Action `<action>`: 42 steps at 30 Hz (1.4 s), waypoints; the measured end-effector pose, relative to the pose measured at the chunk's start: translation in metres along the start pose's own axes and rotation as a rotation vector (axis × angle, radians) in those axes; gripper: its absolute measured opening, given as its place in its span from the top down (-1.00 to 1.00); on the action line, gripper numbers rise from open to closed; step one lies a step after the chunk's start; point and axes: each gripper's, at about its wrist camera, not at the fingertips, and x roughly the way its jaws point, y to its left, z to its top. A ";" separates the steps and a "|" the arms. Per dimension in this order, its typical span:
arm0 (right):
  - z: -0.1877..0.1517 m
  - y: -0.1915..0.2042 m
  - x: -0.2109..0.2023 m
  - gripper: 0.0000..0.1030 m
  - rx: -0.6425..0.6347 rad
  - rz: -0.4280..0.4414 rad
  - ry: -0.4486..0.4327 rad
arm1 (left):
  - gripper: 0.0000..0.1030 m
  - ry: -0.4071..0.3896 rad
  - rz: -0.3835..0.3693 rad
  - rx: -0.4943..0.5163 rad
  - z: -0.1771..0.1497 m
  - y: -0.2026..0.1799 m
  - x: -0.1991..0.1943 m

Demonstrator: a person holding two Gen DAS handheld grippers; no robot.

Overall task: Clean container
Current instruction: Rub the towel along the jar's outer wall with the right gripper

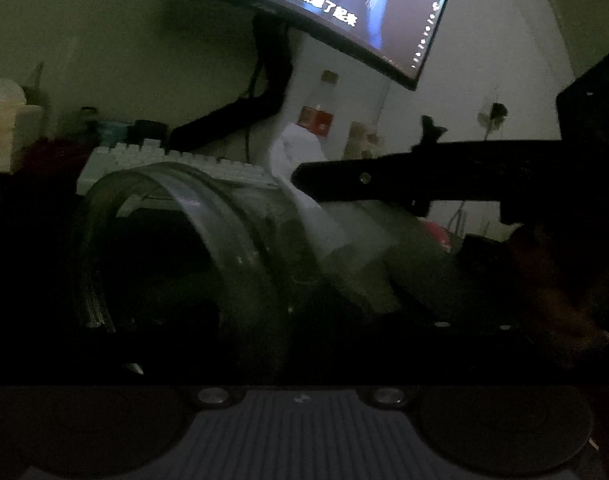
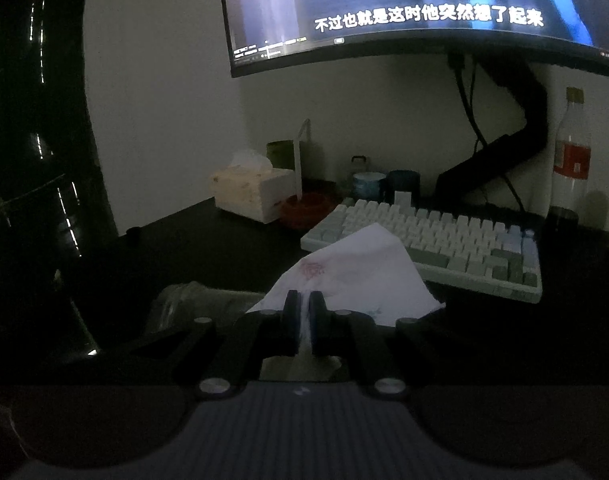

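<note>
Clear plastic container (image 1: 192, 248) lay on its side on the dark desk (image 2: 208, 248) | white paper tissue (image 2: 356, 272) lay right of it, before the pale keyboard (image 2: 436, 236) | tissue box (image 2: 252, 192) stood left of the keyboard | labelled plastic bottle (image 2: 570, 160) stood behind its right end | curved monitor (image 2: 384, 8) hung above.

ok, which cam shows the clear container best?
Left wrist: the clear container fills the frame, lying on its side, rim and wall visible. Right wrist catches only a dim sliver left of the tissue.
</note>
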 end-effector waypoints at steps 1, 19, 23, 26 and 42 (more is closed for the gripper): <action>0.001 0.000 0.000 0.85 0.001 -0.001 0.004 | -0.76 0.000 0.001 0.004 0.000 0.000 -0.001; 0.005 0.016 0.007 0.84 0.056 -0.055 0.020 | -0.99 -0.043 -0.070 0.041 -0.008 0.008 -0.003; 0.006 0.009 0.013 0.84 0.117 -0.096 0.010 | -0.99 -0.037 -0.078 0.031 -0.005 0.016 -0.001; 0.005 0.035 0.012 0.84 0.042 0.020 0.006 | -0.99 -0.029 -0.074 0.036 -0.002 0.017 0.001; 0.003 0.049 0.025 0.84 -0.013 -0.008 -0.026 | -0.99 0.047 -0.022 0.093 0.006 0.012 0.002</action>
